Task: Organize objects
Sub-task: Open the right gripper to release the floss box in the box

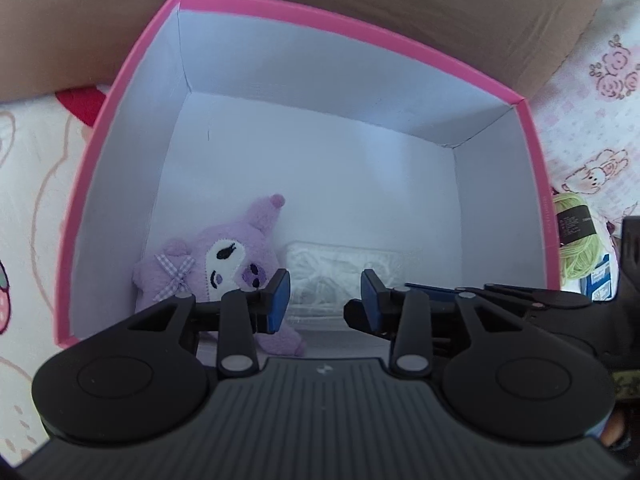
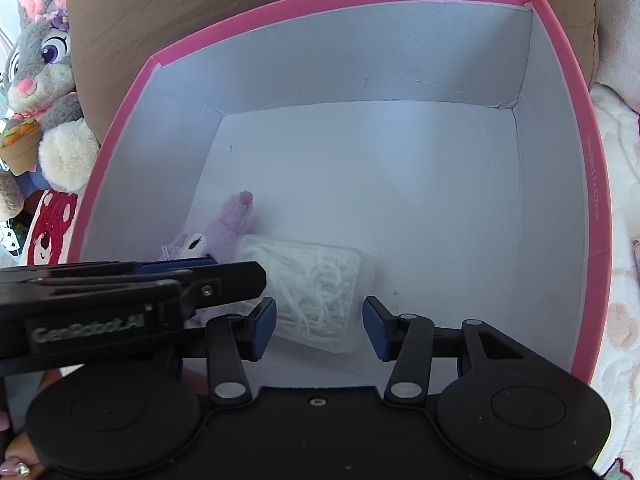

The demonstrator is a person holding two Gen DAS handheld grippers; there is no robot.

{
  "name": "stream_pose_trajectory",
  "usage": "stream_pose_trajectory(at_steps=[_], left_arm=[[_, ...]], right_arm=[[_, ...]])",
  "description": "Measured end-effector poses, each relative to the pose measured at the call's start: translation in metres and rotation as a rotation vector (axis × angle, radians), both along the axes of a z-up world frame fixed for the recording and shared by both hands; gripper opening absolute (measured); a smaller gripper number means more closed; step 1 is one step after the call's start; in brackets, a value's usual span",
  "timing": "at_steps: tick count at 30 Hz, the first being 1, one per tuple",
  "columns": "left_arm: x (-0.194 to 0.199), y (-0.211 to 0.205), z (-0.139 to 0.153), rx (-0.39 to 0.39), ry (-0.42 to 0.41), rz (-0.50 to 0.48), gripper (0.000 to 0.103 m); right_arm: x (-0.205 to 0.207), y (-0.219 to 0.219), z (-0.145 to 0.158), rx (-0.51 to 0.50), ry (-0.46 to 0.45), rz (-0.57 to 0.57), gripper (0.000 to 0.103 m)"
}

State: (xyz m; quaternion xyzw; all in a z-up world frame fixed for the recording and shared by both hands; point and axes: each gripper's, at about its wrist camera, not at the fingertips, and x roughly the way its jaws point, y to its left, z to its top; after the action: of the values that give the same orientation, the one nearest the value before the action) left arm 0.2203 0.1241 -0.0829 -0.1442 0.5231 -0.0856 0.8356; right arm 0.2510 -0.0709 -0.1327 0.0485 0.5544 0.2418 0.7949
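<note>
Both grippers hovering over pink box [image 2: 560, 60], jaws wide, holding nothing. Clear packet [image 2: 316, 292] lying directly ahead of right gripper [image 2: 320, 326], long axis crosswise; purple plush [image 1: 224, 264] ahead-left of left gripper [image 1: 325, 300].

I was in a home bedroom: a pink cartoon-printed bedsheet [image 1: 592, 92], a brown fabric cushion [image 2: 168, 12] and a grey plush rabbit [image 2: 44, 60] surrounded my pink cardboard box [image 2: 560, 80].

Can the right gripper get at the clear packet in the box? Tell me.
Probably yes. The right gripper is open above the clear packet inside the pink box, nothing between. The purple plush lies beside it.
</note>
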Motion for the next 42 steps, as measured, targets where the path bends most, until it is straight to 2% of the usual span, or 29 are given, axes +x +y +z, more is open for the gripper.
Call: stream_pose_trajectory(at_steps=[5, 8, 15, 21, 24, 30, 33, 35, 38, 42], left_arm=[[-0.015, 0.001, 0.022, 0.017, -0.056, 0.002, 0.042], [-0.017, 0.003, 0.030, 0.012, -0.071, 0.001, 0.046], [-0.033, 0.001, 0.054, -0.001, -0.085, -0.018, 0.047], [-0.050, -0.005, 0.072, 0.016, -0.119, -0.035, 0.051], [-0.063, -0.010, 0.080, 0.067, -0.135, -0.022, 0.058], [-0.087, -0.018, 0.097, 0.078, -0.141, -0.036, 0.065], [-0.100, -0.021, 0.107, 0.083, -0.153, -0.040, 0.073], [-0.105, -0.025, 0.109, 0.103, -0.163, -0.060, 0.085], [-0.113, -0.029, 0.110, 0.138, -0.152, -0.054, 0.086], [-0.123, -0.032, 0.113, 0.137, -0.133, -0.048, 0.086]], right_arm=[[-0.011, -0.007, 0.024, 0.007, -0.116, 0.021, 0.058], [-0.017, -0.017, 0.038, 0.042, -0.143, 0.020, 0.058], [-0.035, -0.037, 0.062, 0.072, -0.196, 0.040, 0.058], [-0.054, -0.042, 0.079, 0.054, -0.236, 0.076, 0.059], [-0.063, -0.046, 0.088, 0.040, -0.250, 0.091, 0.060], [-0.087, -0.059, 0.103, 0.008, -0.284, 0.125, 0.062], [-0.100, -0.064, 0.113, -0.002, -0.305, 0.142, 0.064], [-0.108, -0.067, 0.118, -0.020, -0.325, 0.141, 0.066], [-0.119, -0.069, 0.122, -0.051, -0.330, 0.143, 0.067], [-0.131, -0.074, 0.128, -0.080, -0.332, 0.148, 0.067]])
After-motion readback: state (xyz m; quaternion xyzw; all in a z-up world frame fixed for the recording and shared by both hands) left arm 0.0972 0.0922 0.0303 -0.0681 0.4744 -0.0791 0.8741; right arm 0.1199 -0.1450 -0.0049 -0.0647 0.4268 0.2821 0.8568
